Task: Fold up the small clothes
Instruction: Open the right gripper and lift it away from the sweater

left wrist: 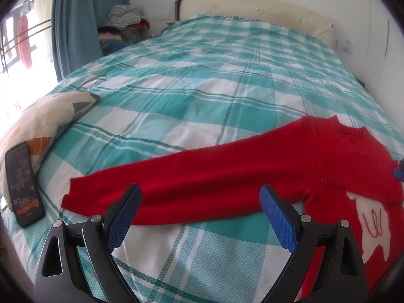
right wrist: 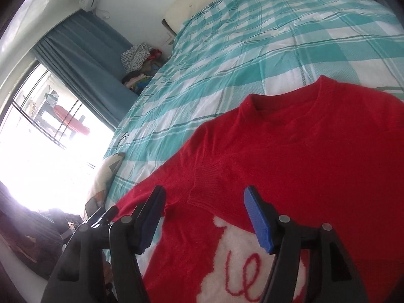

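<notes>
A small red sweater (left wrist: 252,166) with a white patch on its front (left wrist: 371,217) lies on the bed. Its left sleeve stretches out flat to the left, cuff (left wrist: 73,197) at the end. The other sleeve is folded across the chest, its ribbed cuff (right wrist: 204,184) showing in the right wrist view. My left gripper (left wrist: 202,197) is open and empty, just above the near edge of the outstretched sleeve. My right gripper (right wrist: 204,202) is open and empty above the sweater (right wrist: 315,151), around the folded cuff. A bit of the right gripper shows at the left wrist view's right edge (left wrist: 399,171).
The bed has a teal and white plaid cover (left wrist: 202,88). A patterned pillow (left wrist: 48,118) and a black phone (left wrist: 22,184) lie at the left. A pile of clothes (left wrist: 123,17) sits by the blue curtain (left wrist: 75,20). A cream headboard (left wrist: 252,10) is at the back.
</notes>
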A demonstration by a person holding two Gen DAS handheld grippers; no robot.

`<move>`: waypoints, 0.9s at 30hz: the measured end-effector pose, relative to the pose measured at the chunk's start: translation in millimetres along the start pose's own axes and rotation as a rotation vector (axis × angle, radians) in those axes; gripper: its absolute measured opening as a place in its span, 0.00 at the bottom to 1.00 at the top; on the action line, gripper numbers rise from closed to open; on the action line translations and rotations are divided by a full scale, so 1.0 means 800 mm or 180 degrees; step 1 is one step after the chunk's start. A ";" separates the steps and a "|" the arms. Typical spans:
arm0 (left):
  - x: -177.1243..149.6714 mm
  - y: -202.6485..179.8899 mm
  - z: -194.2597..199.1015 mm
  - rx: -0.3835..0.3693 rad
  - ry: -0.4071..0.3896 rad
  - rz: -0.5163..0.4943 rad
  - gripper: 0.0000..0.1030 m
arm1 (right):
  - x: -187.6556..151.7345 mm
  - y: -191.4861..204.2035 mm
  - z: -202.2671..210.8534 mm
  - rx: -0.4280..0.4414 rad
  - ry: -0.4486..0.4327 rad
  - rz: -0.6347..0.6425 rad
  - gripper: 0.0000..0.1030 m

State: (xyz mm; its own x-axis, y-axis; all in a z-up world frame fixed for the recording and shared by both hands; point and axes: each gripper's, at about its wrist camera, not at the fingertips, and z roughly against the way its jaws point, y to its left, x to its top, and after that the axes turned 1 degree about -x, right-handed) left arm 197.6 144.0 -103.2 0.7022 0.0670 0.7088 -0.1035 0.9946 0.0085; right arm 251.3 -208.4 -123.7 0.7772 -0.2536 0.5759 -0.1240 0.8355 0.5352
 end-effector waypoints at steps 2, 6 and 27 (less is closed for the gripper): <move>-0.004 -0.010 -0.004 -0.0019 0.0076 -0.0116 0.92 | -0.019 -0.019 0.035 -0.0277 -0.0065 0.0236 0.63; -0.012 -0.030 -0.007 -0.0040 0.0128 -0.0333 0.92 | -0.073 -0.071 0.108 -0.0824 -0.0227 0.0429 0.63; -0.026 -0.055 -0.018 0.0304 0.0116 -0.0773 0.92 | -0.156 -0.159 0.229 -0.1780 -0.1052 0.0177 0.64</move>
State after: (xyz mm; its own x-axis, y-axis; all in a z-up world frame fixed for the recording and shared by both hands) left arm 197.6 100.1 -128.2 0.7393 -0.1681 0.6520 0.0062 0.9700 0.2431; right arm 56.5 -372.3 -150.3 0.5370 -0.2648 0.8009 0.2505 0.9567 0.1483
